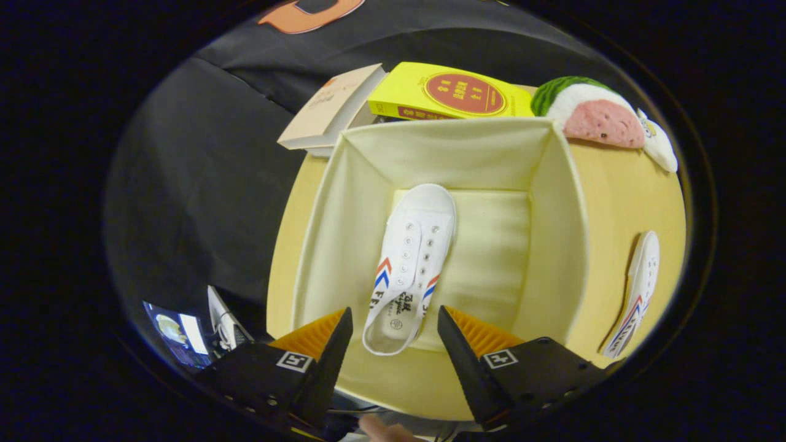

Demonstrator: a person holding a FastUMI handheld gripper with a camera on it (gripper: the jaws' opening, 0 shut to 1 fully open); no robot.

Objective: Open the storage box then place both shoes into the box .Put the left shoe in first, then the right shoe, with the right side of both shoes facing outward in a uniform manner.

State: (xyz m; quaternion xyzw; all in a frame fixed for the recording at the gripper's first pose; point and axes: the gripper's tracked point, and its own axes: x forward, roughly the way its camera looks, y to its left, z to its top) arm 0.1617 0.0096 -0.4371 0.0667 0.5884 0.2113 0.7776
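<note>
- One shoe of two is in: the open cream fabric storage box [344, 202], lid off, holds a white canvas shoe with red-and-blue stripes [410, 264] on its floor, heel toward the fingers.
- Gripper [395, 334] fingers stand spread and released, grasping nothing, the boxed shoe's heel lying between them.
- Second matching white shoe [635, 294] lies on the round yellow desk [620, 196], right of the box, still to be placed.
</note>
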